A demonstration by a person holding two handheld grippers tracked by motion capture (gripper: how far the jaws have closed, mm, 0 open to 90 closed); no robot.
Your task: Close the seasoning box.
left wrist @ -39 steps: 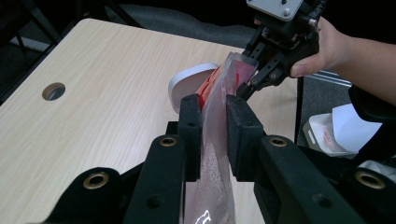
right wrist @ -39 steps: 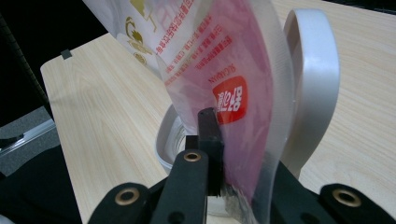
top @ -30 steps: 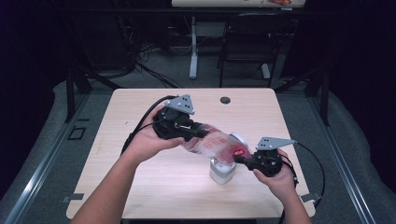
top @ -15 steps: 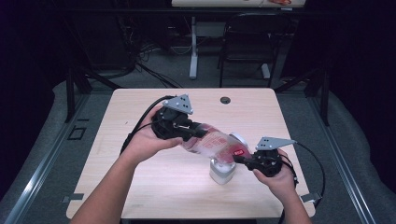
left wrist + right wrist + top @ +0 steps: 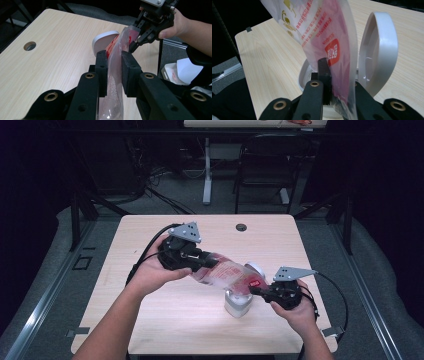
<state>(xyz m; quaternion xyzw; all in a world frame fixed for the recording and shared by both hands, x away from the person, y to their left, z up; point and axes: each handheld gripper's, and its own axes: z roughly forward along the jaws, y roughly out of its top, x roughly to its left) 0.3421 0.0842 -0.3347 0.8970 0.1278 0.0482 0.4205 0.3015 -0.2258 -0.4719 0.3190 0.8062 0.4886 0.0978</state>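
I have the left hand-held gripper [image 5: 200, 261] clamped on one end of a clear plastic pouch [image 5: 227, 274], its two black pads pressing the film flat between them, as the left gripper view shows [image 5: 113, 72]. The right hand-held gripper [image 5: 256, 290] pinches the other end of the same pouch, near a red label with white print [image 5: 332, 54]; its jaws are closed on the film there. Between the two, the pouch hangs in the air above the desk [image 5: 165, 320], slanting down from the left grip to the right one. I can see pale grainy contents inside the pouch near the left pads.

Under the lower end of the pouch stands a small white container [image 5: 237, 304] on the desk, its round hinged lid [image 5: 378, 50] tipped up and open. In the right gripper view the pouch's lower corner sits over the container's open mouth, just beside the raised lid; I cannot tell whether the film touches the rim.

A round cable hole [image 5: 241, 227] lies near the far edge of the desk, well apart from the work.
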